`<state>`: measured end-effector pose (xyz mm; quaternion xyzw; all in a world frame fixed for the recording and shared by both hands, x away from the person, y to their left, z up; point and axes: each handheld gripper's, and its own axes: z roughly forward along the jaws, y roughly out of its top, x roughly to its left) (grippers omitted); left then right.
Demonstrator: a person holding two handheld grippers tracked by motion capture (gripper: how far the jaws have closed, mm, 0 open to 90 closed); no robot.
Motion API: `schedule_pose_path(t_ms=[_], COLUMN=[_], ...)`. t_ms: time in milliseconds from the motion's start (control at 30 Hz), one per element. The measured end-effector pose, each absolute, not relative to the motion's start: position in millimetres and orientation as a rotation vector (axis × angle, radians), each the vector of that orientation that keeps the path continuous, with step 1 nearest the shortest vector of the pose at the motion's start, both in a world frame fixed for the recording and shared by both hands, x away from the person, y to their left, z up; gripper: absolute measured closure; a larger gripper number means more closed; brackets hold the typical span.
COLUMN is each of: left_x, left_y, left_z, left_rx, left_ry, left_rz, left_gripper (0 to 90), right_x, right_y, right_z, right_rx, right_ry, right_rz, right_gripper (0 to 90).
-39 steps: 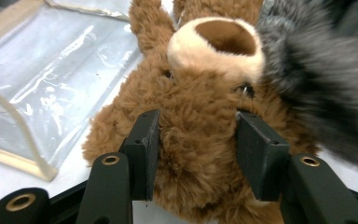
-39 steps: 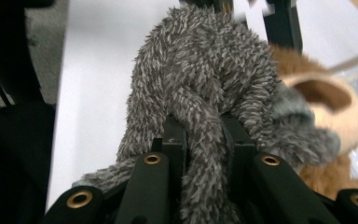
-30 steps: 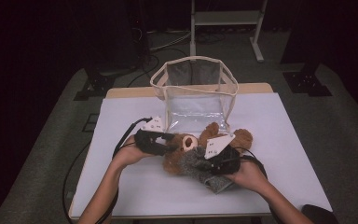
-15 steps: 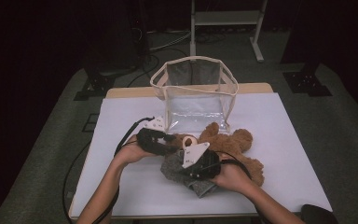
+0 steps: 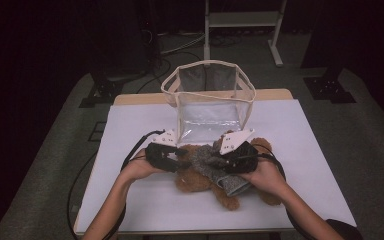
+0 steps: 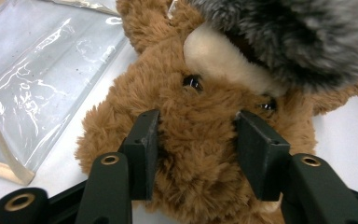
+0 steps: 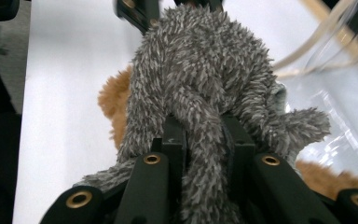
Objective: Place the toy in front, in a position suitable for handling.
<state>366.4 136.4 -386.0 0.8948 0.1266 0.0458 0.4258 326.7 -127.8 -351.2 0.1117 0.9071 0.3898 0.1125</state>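
on the white table (image 5: 130,200), a brown teddy bear (image 5: 200,177) lies before a clear bag (image 5: 207,102). the left gripper (image 5: 177,154) meets its head; the right gripper (image 5: 220,161) pinches grey fuzzy cloth (image 5: 215,167) draped over it.

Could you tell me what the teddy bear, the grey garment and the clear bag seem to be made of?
Teddy bear: brown plush, by its long soft pile. Grey garment: shaggy fleece-like fabric, probably synthetic. Clear bag: glossy see-through plastic film with beige fabric-looking trim.
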Motion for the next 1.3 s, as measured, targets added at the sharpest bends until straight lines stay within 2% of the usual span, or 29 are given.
schedule_pose_path(t_ms=[200, 367, 533, 700, 933, 1300], left_x=[356.0, 345.7, 337.4, 332.4, 329.5, 319.6], left_y=[141.3, 136.6, 135.4, 136.1, 130.4, 128.8], left_z=[-386.3, -390.0, -393.0, -388.9, -387.6, -396.3], left_rx=[2.223, 2.236, 2.241, 2.246, 2.246, 2.241], left_ry=[0.294, 0.269, 0.246, 0.227, 0.202, 0.199], left_rz=[0.131, 0.127, 0.123, 0.168, 0.173, 0.161], left_gripper=[44.0, 43.6, 43.3, 41.2, 41.3, 42.4], right_x=[320.1, 314.4, 328.6, 342.0, 336.6, 360.5], right_y=[-134.1, -139.1, -138.3, -139.7, -151.7, -120.6], right_z=[-364.6, -359.7, -344.1, -355.8, -358.3, -344.9], right_rx=[0.344, 0.318, 0.361, 0.412, 0.426, 0.401], right_ry=[2.711, 2.759, 2.712, 2.765, 2.803, 2.814], right_rz=[1.162, 1.141, 1.162, 1.142, 1.161, 1.259], right_gripper=[74.2, 74.3, 74.2, 74.2, 74.2, 74.2])
